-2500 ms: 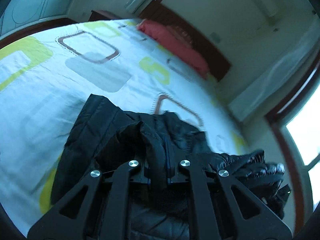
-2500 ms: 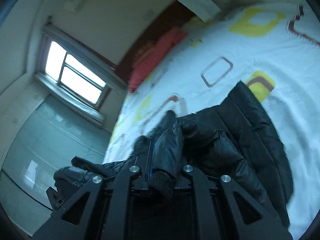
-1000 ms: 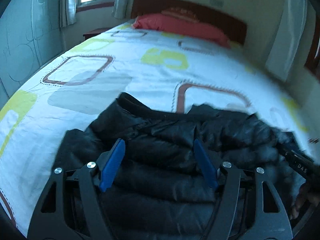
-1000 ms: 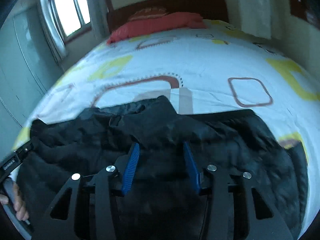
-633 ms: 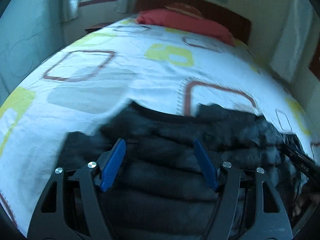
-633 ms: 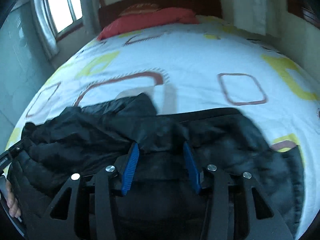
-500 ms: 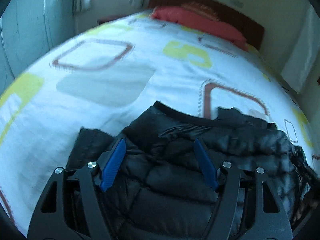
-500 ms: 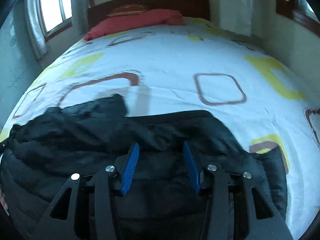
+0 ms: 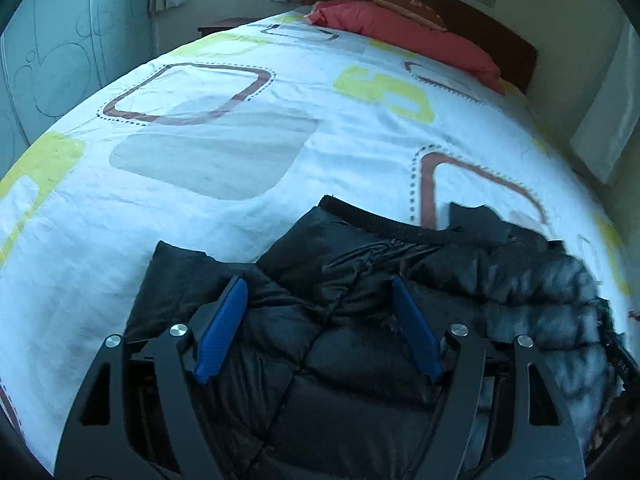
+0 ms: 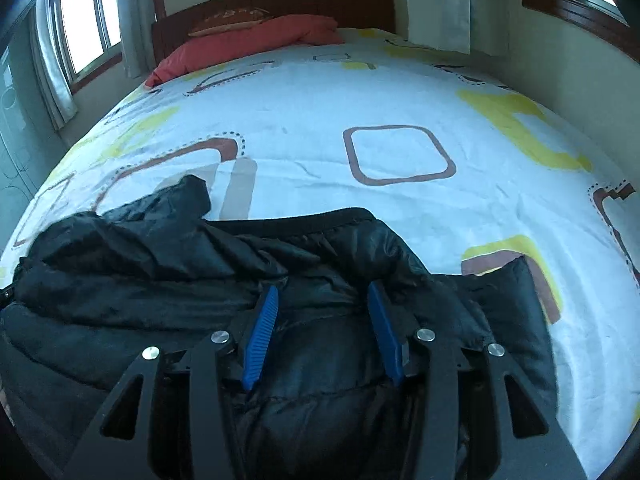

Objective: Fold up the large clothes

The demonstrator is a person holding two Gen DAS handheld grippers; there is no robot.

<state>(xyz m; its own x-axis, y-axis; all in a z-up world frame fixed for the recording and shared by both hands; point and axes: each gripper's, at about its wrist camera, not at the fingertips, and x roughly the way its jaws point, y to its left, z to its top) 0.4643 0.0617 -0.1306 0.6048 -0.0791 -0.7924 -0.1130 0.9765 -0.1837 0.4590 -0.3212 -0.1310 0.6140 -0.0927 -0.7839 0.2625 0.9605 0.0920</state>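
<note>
Left wrist: your left hand-held gripper (image 9: pixel 318 326) is hovering spread wide, gripping nothing, over the black puffer jacket (image 9: pixel 360 320) lying on the bed (image 9: pixel 224 92) | Right wrist: your right hand-held gripper (image 10: pixel 322 328) is hanging parted and empty above the jacket (image 10: pixel 168 272), red pillow (image 10: pixel 248 46) at the headboard.

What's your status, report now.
Left gripper open, right gripper open, both empty over the black puffer jacket. Jacket bunched on the patterned bedsheet, fold unfinished. Red pillow far off, nothing in the way.
</note>
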